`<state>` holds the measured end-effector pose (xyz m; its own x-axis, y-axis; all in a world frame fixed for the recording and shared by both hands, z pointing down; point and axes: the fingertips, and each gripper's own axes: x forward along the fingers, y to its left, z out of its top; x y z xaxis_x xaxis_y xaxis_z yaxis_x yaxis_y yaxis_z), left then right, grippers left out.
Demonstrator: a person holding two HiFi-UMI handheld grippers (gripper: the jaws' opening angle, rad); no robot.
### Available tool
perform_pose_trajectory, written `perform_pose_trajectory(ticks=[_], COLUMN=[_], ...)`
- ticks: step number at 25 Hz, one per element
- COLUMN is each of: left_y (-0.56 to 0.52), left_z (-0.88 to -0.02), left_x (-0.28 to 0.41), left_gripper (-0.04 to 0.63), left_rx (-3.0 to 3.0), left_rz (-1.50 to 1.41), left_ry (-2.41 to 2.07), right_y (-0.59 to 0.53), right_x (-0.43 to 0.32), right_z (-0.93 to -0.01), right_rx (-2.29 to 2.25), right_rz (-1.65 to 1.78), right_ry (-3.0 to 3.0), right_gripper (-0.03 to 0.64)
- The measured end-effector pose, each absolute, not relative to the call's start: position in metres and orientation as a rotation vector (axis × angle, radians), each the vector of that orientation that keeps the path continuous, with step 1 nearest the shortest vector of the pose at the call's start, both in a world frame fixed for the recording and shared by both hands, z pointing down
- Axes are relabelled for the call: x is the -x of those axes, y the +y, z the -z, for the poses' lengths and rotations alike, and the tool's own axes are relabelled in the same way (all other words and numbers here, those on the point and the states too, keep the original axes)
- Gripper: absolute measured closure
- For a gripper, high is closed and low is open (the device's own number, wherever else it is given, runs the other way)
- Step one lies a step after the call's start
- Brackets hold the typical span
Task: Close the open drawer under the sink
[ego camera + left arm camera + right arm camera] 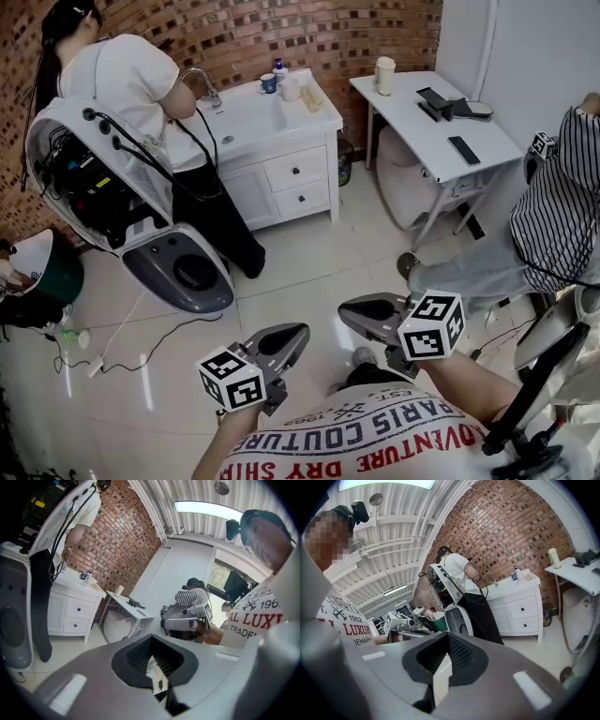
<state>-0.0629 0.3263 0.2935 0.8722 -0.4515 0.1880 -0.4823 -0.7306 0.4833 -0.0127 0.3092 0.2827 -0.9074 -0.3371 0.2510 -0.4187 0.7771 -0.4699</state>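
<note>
The white sink cabinet (281,141) stands against the brick wall, far across the tiled floor. Its two drawers, upper (295,172) and lower (302,199), both look close to flush from here. The left gripper view shows them (76,616) small at the left, and the right gripper view shows them (525,616) at the right. My left gripper (284,341) and right gripper (367,314) hover low near my body, well short of the cabinet. Both are shut with nothing in them, as the left gripper (152,646) and right gripper (446,641) show in their own views.
A person in a white top (131,80) stands at the sink's left side. A large white and grey shell-shaped machine (141,225) with cables sits beside them. A white desk (431,122) and a seated person in stripes (558,220) are at the right. A bin (344,161) stands by the cabinet.
</note>
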Motion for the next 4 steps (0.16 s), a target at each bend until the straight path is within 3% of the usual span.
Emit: perform_pose_trajectory(ticks=[4], left_y=[0.3261], left_z=[-0.293], left_x=[0.0618], left_gripper=[0.614], left_rx=[-2.509], left_rz=[-0.08], left_ry=[-0.666], right_y=[0.3111], right_x=[0.0123], right_z=[-0.2845], right_rx=[-0.61], right_rz=[-0.804], right_ry=[-2.81], right_gripper=[0.609])
